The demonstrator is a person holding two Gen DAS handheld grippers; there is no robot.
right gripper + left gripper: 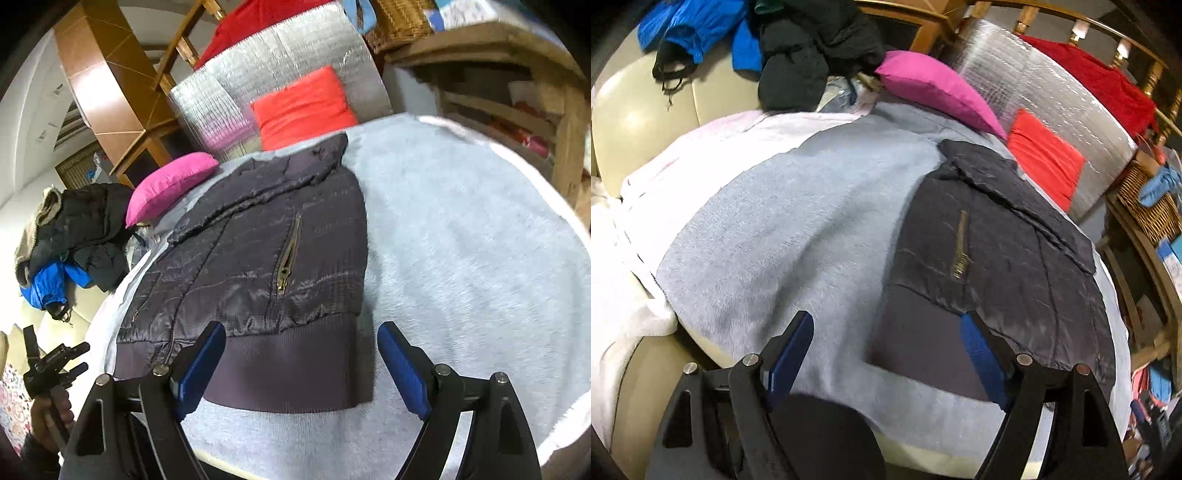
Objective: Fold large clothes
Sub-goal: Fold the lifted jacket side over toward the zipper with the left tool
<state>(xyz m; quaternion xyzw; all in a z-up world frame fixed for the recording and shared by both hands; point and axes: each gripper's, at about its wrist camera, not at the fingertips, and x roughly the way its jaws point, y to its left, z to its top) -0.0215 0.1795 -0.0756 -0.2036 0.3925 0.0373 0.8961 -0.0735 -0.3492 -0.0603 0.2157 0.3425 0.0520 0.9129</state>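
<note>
Where a grey blanket [461, 240] covers the surface, cushions [303, 107] line its far edge.

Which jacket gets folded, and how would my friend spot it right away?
Look at the big pale grey blanket spread over the bed. Lying flat on it, below the pink pillow and the orange-red cushion, is the dark purple-grey puffer jacket. Unlike the black and blue clothes heaped at the side, it is laid out alone and has a brass pocket zipper and a ribbed hem.
</note>
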